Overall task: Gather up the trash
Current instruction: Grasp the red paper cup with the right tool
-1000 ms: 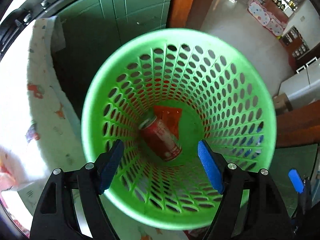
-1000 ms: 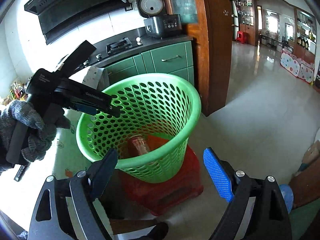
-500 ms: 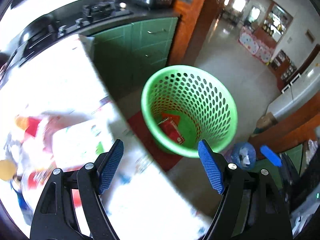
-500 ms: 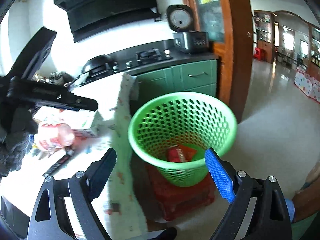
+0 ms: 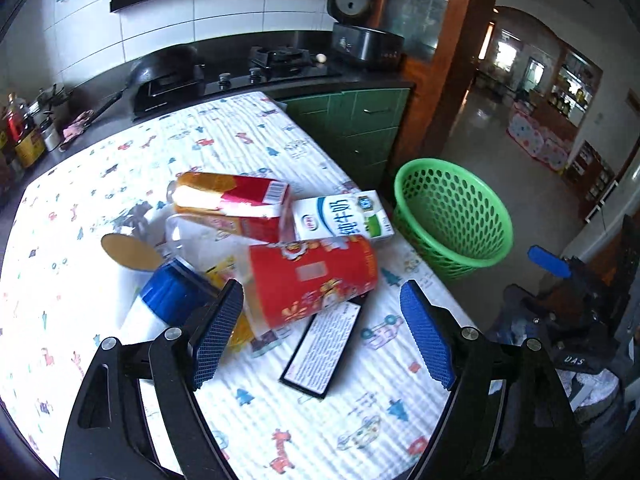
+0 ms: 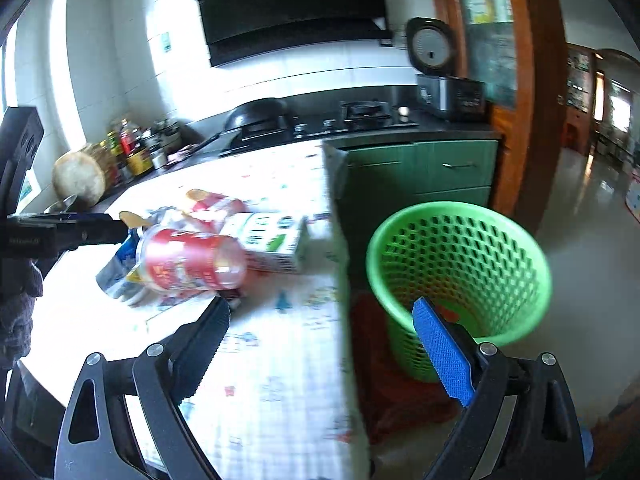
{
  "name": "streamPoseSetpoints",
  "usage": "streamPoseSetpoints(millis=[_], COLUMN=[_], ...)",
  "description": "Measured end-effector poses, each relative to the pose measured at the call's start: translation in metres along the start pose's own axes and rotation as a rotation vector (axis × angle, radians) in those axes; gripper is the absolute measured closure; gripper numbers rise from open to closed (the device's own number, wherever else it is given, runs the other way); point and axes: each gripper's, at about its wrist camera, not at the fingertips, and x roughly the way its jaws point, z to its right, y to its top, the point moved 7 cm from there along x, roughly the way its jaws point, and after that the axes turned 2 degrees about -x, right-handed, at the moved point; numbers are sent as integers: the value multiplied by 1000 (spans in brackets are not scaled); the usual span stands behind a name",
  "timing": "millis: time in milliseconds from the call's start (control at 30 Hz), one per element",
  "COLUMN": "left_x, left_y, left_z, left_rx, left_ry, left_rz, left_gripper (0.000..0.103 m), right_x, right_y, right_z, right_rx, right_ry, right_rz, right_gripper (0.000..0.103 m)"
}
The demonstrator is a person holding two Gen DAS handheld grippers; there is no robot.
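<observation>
A pile of trash lies on the patterned tablecloth [image 5: 360,420]: a red paper cup [image 5: 316,276] on its side, a white milk carton [image 5: 344,216], a red and orange box [image 5: 236,200], a blue can [image 5: 172,292] and a flat black packet [image 5: 324,344]. The green perforated basket [image 5: 452,220] stands on the floor right of the table; it also shows in the right wrist view [image 6: 460,268]. My left gripper [image 5: 320,332] is open and empty, just above the red cup. My right gripper [image 6: 324,348] is open and empty, over the table edge beside the basket.
A black stove and counter [image 5: 248,68] with a rice cooker [image 5: 360,36] run behind the table. Green cabinets [image 5: 360,120] stand beside a wooden door frame. Bottles [image 5: 20,128] crowd the far left counter. A red stool [image 6: 400,396] sits under the basket.
My left gripper swung from looking down into the basket back over the table to the trash pile. My right gripper turned left, from the basket toward the table edge. Both stayed open.
</observation>
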Motion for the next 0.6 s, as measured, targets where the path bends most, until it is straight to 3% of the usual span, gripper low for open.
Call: streamPoseSetpoints(millis=[300,600], left_x=[-22,-27], left_y=[-38,-61], left_z=[-81,-131], left_rx=[-92,-135], left_ry=[88,153], left_rz=[13,-5], left_gripper=[23,23], right_x=[27,65], right_y=[12,26], right_z=[-72,-118], right_rx=[-168,-396], right_ry=[95,155], right_rz=[-38,-113], right_gripper=[13,13])
